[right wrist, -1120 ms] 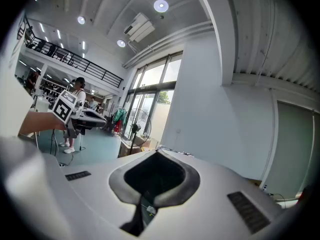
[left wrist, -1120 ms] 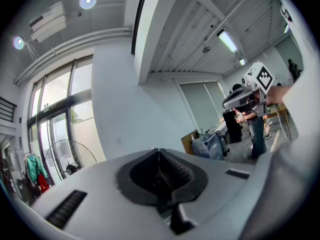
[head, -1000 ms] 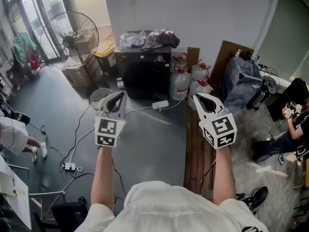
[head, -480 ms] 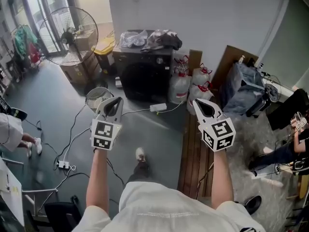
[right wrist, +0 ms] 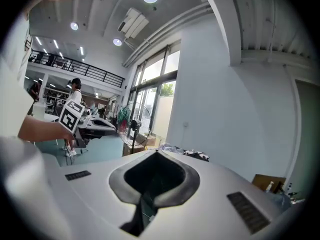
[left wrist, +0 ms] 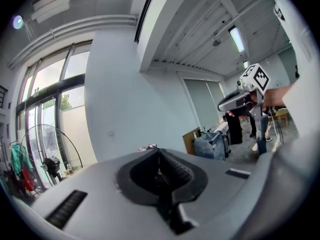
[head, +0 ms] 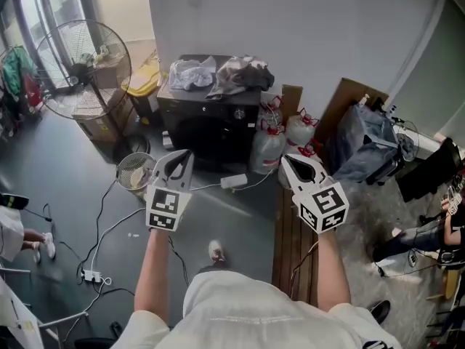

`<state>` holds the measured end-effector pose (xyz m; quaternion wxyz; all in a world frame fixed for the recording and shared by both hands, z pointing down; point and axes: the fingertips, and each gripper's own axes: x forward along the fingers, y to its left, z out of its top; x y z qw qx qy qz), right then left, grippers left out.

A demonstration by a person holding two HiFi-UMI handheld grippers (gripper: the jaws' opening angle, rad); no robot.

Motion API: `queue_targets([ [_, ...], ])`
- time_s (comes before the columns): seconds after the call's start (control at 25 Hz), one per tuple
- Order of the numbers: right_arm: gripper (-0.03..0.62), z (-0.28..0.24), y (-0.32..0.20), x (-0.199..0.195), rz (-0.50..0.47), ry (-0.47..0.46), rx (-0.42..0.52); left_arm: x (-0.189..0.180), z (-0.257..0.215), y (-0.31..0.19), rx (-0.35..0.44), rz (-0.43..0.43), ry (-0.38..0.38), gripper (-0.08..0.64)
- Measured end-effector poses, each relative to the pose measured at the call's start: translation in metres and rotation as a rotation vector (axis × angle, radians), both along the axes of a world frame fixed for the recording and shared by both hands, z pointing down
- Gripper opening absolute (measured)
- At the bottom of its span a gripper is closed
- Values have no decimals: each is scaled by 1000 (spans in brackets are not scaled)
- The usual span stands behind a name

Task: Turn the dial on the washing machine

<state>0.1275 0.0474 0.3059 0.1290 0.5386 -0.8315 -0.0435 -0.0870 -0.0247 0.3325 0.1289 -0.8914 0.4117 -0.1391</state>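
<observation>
**Stepped closer to the washing machine (head: 211,126), dial not reached**

Since a second ago the person has walked forward. In the head view the black machine now sits bigger and nearer frame centre, and the standing fan (head: 76,67) has slid toward the left edge. One shoe (head: 214,251) now shows on the floor between the arms.

- Left gripper (head: 182,155) and right gripper (head: 285,158) are held out side by side at about the same spacing as before. Tips point toward the machine, both well short of it.
- Left gripper view: jaws together, nothing between them.
- Right gripper view: same, jaws fully closed, empty.
- Dial (head: 239,113) is the small round knob on the front panel, right of centre, just under the top edge. Neither gripper touches it.
- Crumpled clothes (head: 218,71) are heaped on the lid.
- Plastic jugs (head: 269,140) stand just beside the machine's right side.
- Power strip (head: 234,181) lies on the floor in front of it.
- Wooden plank (head: 294,231) lies on the floor below the right gripper.
</observation>
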Motion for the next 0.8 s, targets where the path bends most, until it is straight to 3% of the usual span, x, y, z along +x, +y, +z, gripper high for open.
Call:
queue_targets([
  [0.16, 14, 1, -68, -6, 3, 20, -18, 5, -8, -68, -28, 27, 39, 17],
  [0.4, 14, 28, -144, -10, 37, 88, -63, 9, 5, -133, -63, 71, 76, 17],
  [0.8, 17, 83, -259, 4, 27, 69, -168, 13, 42, -224, -109, 17, 12, 17],
])
